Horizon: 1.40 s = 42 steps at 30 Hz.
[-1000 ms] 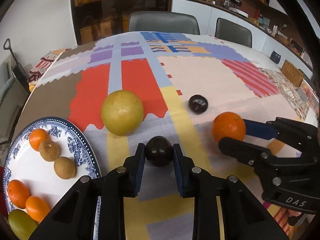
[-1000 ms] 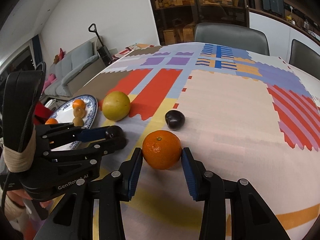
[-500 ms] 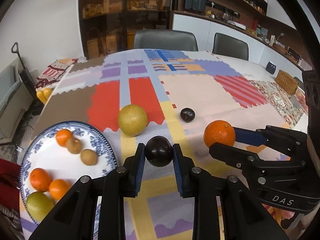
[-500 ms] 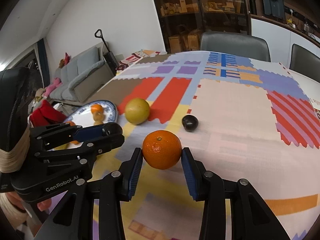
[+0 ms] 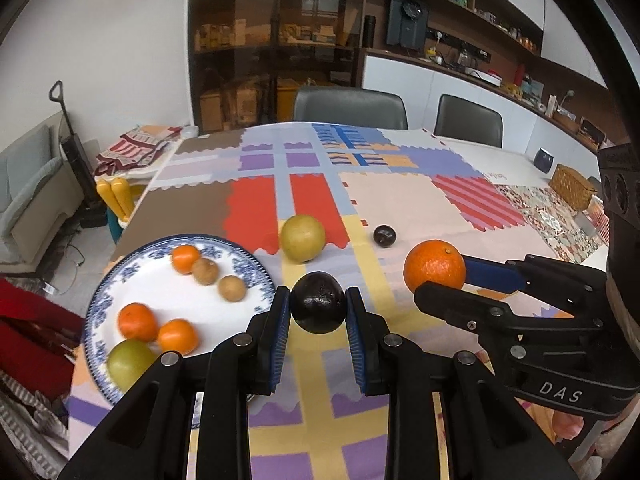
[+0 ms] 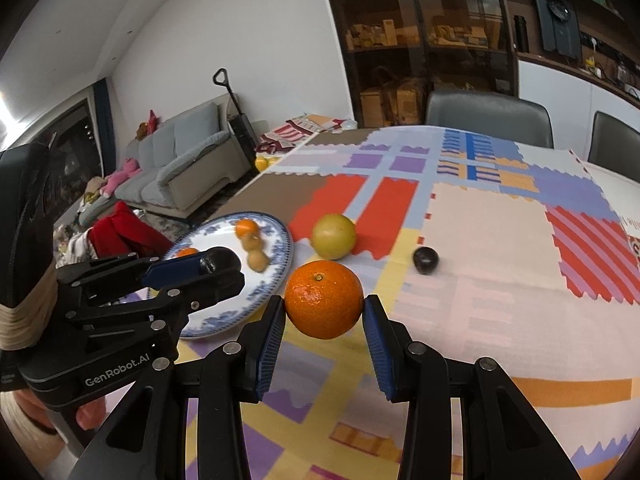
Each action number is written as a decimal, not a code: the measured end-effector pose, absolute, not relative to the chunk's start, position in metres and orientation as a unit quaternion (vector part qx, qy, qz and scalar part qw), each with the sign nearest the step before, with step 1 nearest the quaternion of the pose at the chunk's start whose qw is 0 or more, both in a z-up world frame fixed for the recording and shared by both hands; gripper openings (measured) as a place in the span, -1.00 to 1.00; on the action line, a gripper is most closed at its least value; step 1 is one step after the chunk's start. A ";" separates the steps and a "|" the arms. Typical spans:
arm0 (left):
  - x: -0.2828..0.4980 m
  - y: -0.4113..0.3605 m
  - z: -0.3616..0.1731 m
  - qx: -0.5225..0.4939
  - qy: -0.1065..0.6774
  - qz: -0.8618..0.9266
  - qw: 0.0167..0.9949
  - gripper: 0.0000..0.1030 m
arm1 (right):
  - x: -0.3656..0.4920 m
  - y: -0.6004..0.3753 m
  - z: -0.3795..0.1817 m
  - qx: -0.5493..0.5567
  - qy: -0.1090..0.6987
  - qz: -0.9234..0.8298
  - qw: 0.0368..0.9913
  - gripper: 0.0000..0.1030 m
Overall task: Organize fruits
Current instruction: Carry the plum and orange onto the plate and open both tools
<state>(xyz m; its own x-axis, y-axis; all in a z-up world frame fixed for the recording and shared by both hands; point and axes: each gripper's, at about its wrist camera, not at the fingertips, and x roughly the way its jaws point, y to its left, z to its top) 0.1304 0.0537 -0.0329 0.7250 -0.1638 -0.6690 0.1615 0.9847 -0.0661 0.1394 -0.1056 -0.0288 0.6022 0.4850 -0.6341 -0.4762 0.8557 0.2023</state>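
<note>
My left gripper [image 5: 318,304] is shut on a dark purple fruit [image 5: 318,302] and holds it above the cloth, just right of the blue-patterned plate [image 5: 100,308]. My right gripper [image 6: 324,312] is shut on an orange [image 6: 324,300], also lifted; it shows in the left wrist view [image 5: 435,266] to the right. The plate [image 6: 280,268] holds several oranges, two brown kiwis [image 5: 205,271] and a green fruit [image 5: 130,362]. A large yellow fruit [image 5: 302,238] and a second dark fruit [image 5: 385,236] lie on the cloth beyond.
The table wears a patchwork cloth [image 5: 400,196]. Two grey chairs [image 5: 350,108] stand at the far side. A wicker basket [image 5: 570,186] and a dark cup [image 5: 544,158] sit far right. A sofa [image 6: 188,160] is off to the left.
Both grippers have risen and pulled back with their fruits, from table level to well above the cloth. More of the plate has come into view.
</note>
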 end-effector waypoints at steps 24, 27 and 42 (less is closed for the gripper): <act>0.105 0.161 -0.027 0.009 0.351 -0.019 0.936 -0.47 | 0.133 0.007 -0.017 -0.050 0.357 0.329 0.873 -0.20; 0.118 0.173 -0.031 0.006 0.361 -0.020 0.932 -0.47 | 0.141 0.022 -0.022 -0.056 0.365 0.333 0.867 -0.20; 0.206 0.207 -0.073 0.012 0.439 -0.045 0.897 -0.47 | 0.193 0.070 -0.058 -0.096 0.406 0.309 0.855 -0.20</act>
